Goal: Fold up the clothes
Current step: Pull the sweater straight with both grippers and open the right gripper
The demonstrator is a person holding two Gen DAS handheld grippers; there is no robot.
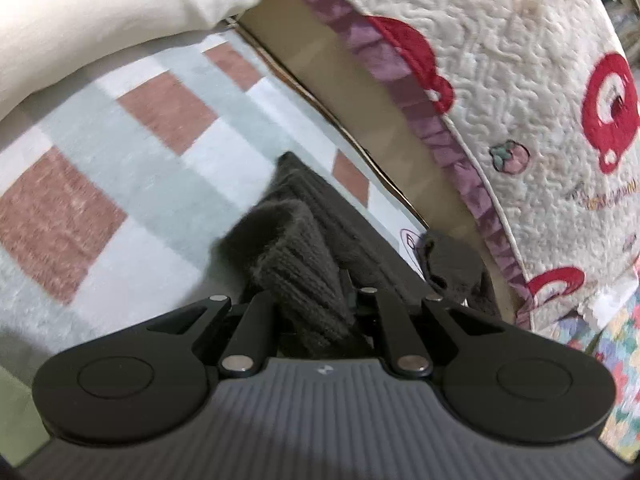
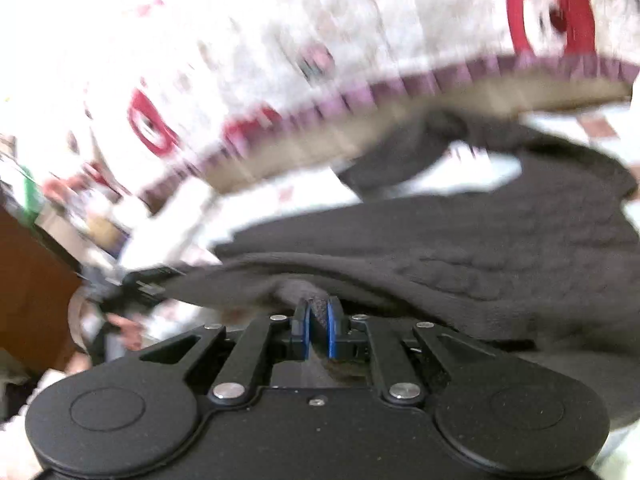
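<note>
Meanwhile, both the left gripper and right gripper clench a dark knit sweater above a checked rug, beside a quilted cover.

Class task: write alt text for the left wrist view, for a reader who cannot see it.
The left tool is shut on a fold of dark grey ribbed knit garment, which trails away over a checked rug of pale green, white and dusty pink squares. To the right hangs a cream quilted cover with red motifs and a purple frilled edge; a cream cushion-like shape fills the upper left.
</note>
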